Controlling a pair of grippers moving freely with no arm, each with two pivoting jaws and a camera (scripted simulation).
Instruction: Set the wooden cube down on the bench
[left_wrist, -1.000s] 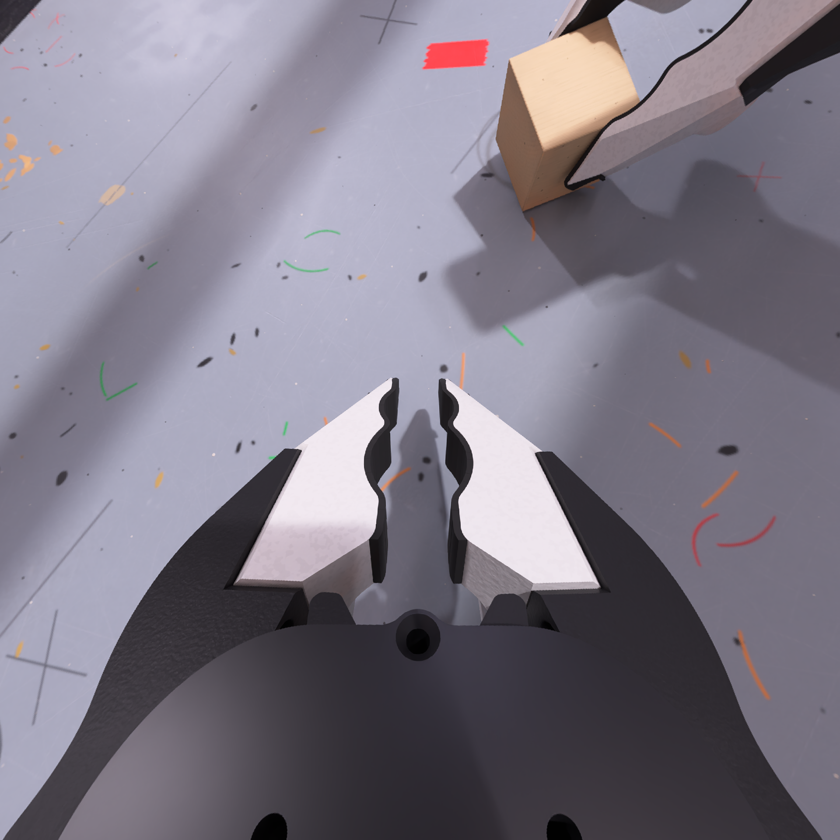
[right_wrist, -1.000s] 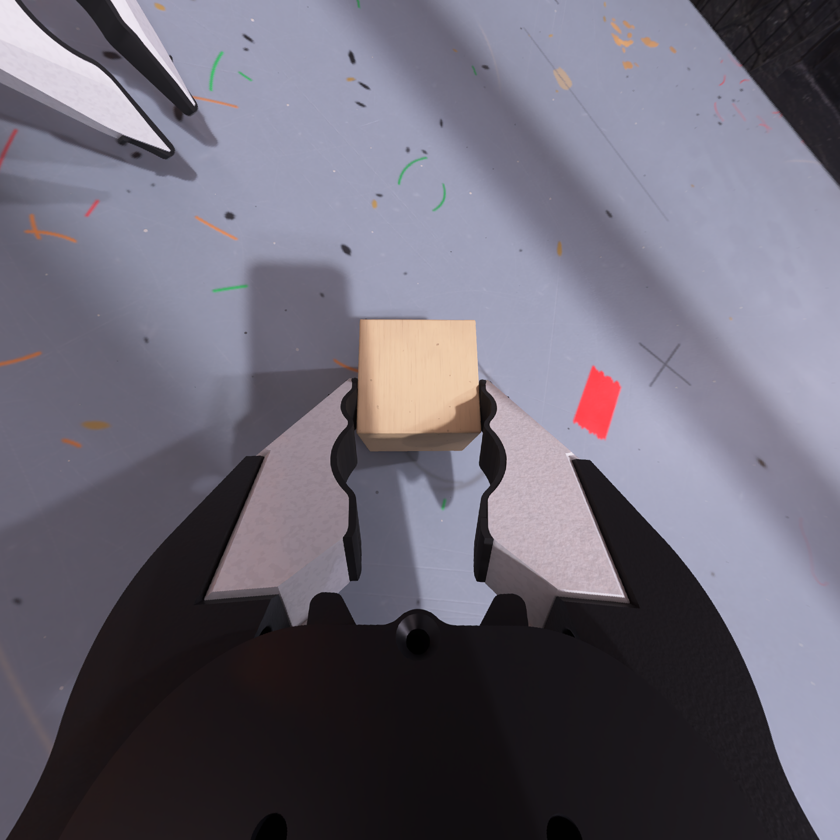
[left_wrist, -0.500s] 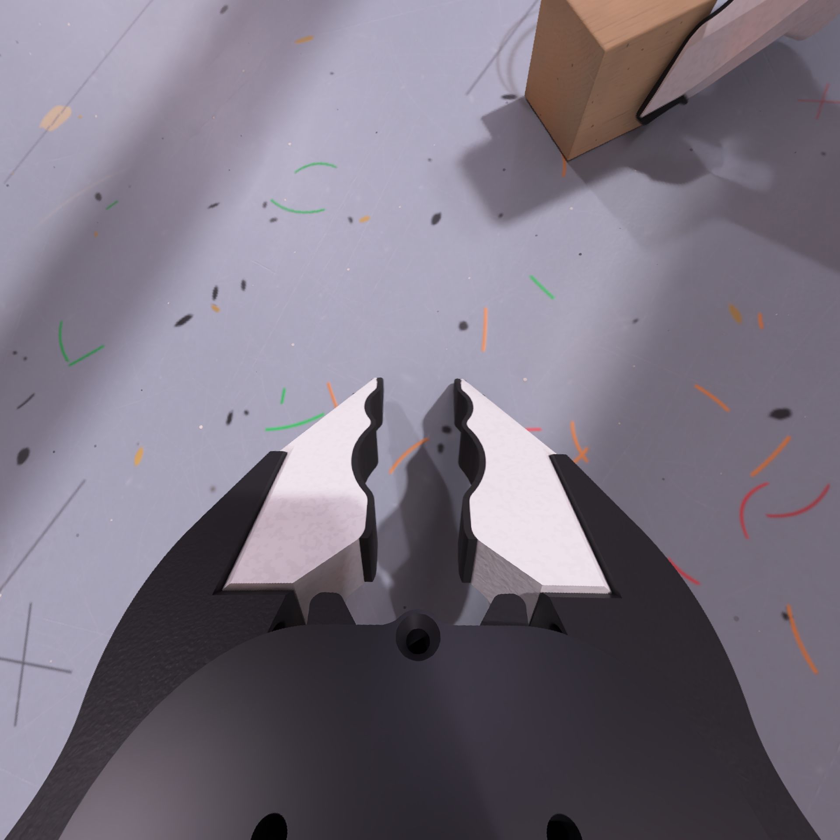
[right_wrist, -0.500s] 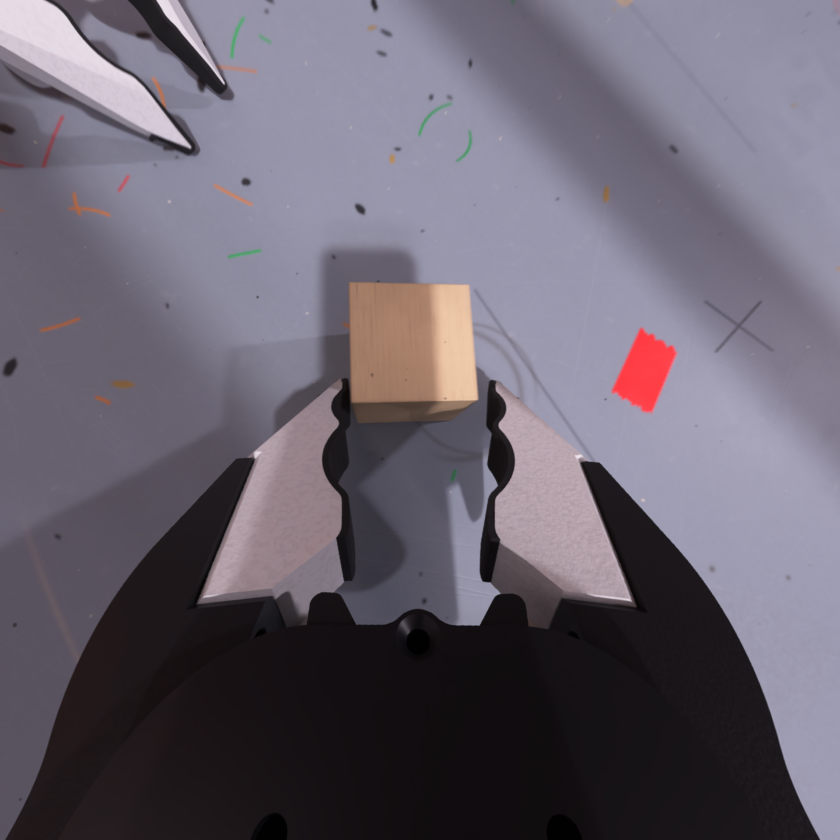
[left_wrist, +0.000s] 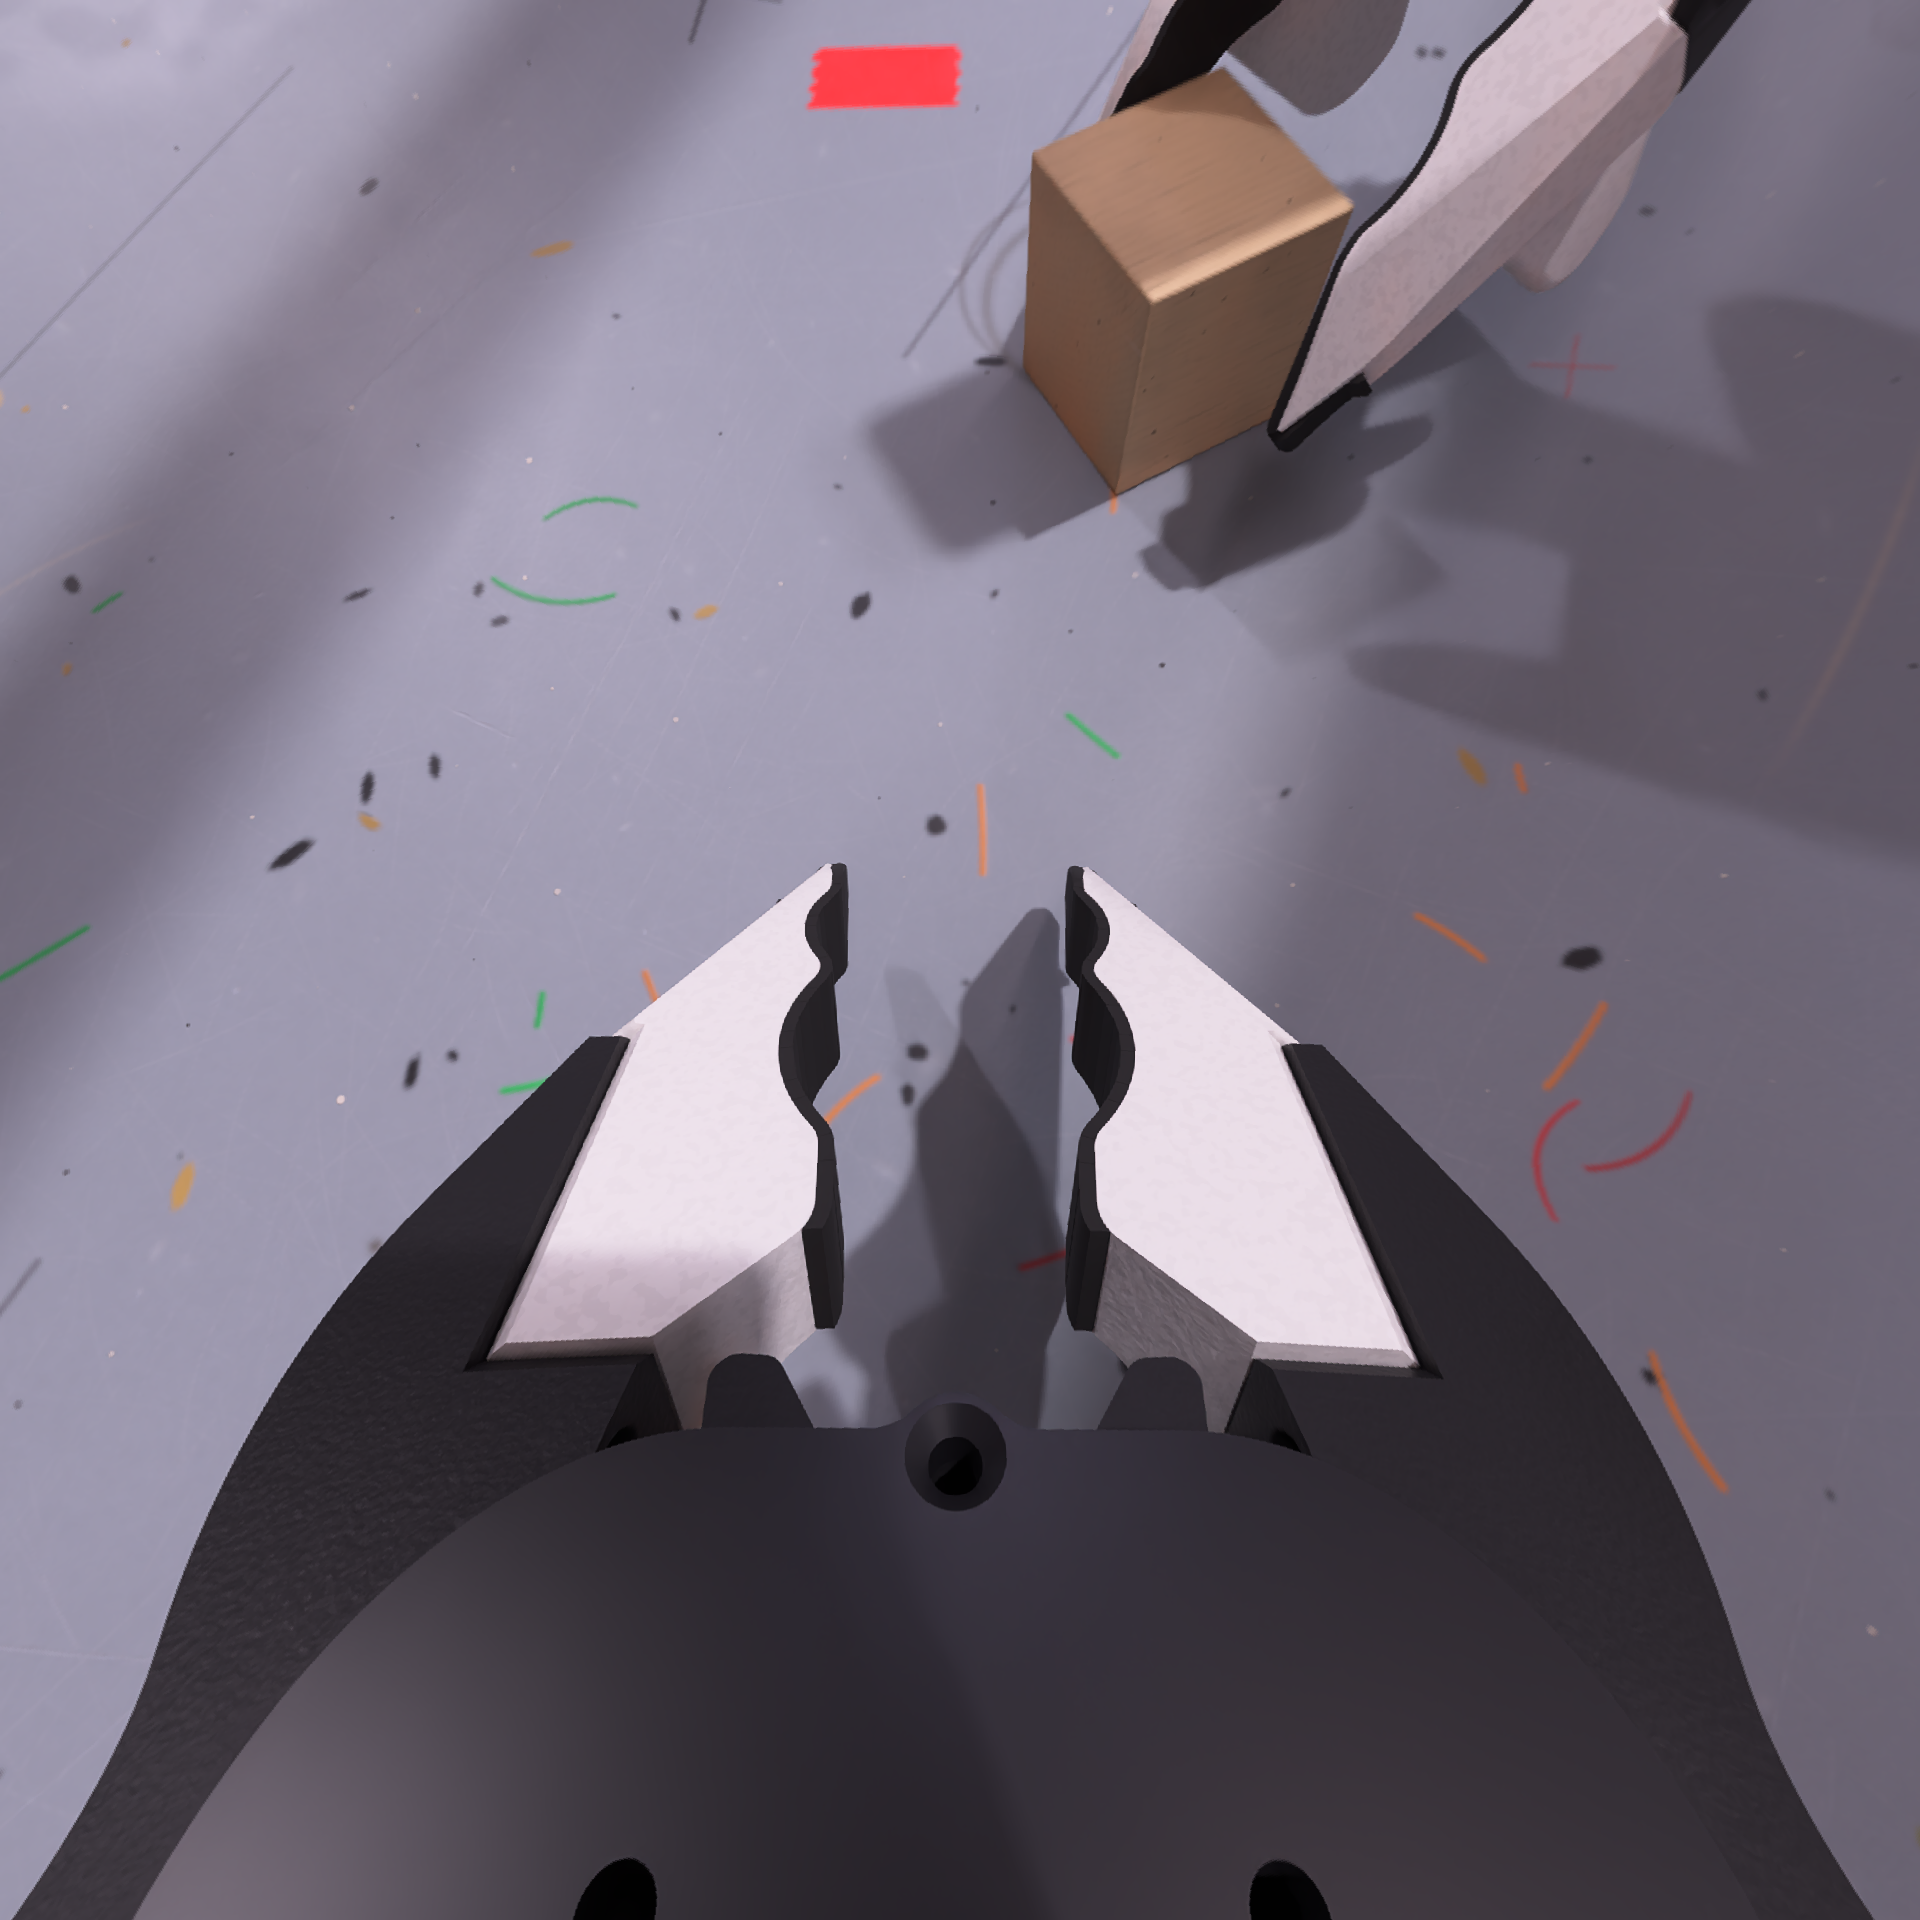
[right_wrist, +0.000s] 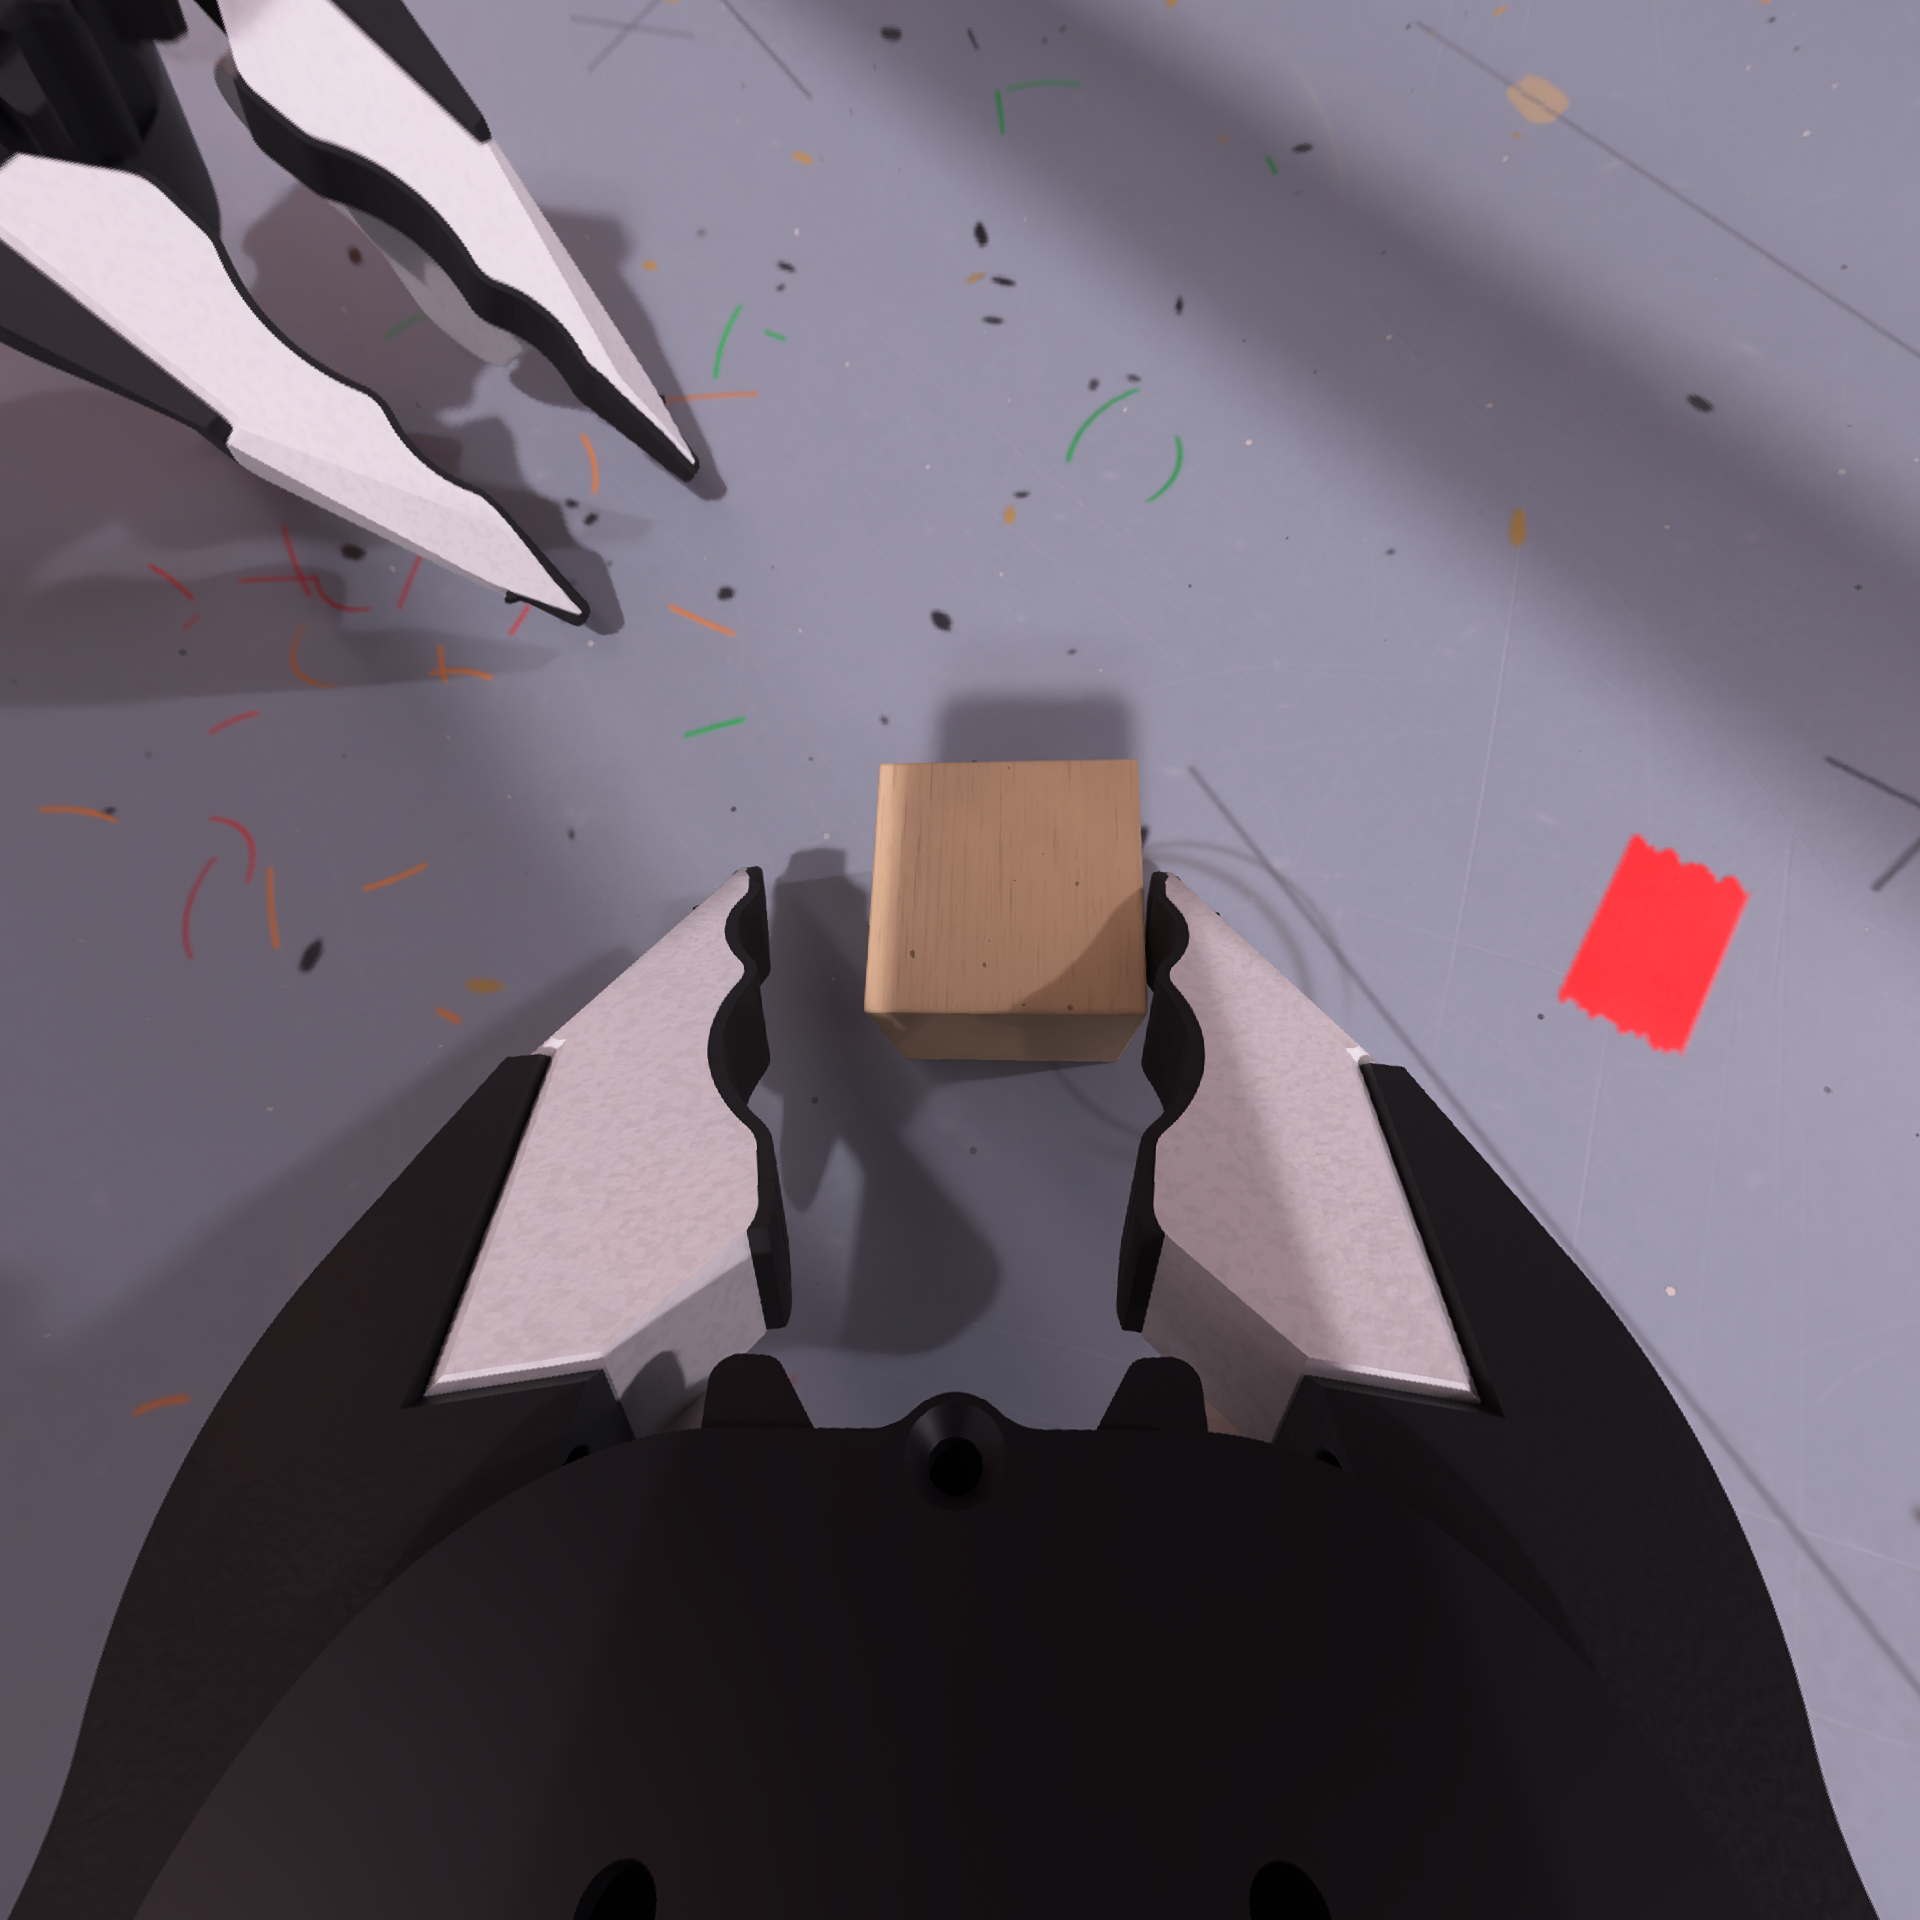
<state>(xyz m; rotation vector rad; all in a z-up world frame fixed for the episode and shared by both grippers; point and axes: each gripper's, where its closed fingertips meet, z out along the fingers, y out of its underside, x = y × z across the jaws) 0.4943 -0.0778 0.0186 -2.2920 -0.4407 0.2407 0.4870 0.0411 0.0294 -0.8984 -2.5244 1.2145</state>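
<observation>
The wooden cube (right_wrist: 1003, 894) stands flat on the grey bench (right_wrist: 1351, 623), its shadow joined to its base. My right gripper (right_wrist: 956, 878) is open and straddles the cube. Its left finger is clear of the cube, and its right finger is at or very near the cube's side. In the left wrist view the cube (left_wrist: 1174, 270) is at the upper right, with one right finger (left_wrist: 1455, 229) beside it and the other mostly hidden behind it. My left gripper (left_wrist: 956, 868) is open and empty, low over the bench (left_wrist: 520, 727), short of the cube.
A red tape patch (right_wrist: 1652, 945) lies on the bench right of the cube; it also shows in the left wrist view (left_wrist: 885, 76). The left gripper (right_wrist: 632, 545) points in from the upper left of the right wrist view. Coloured scratches and specks mark the bench.
The right jaws have spread and let go of the cube, which now rests on the bench. The left jaws have opened from nearly shut to a clear gap.
</observation>
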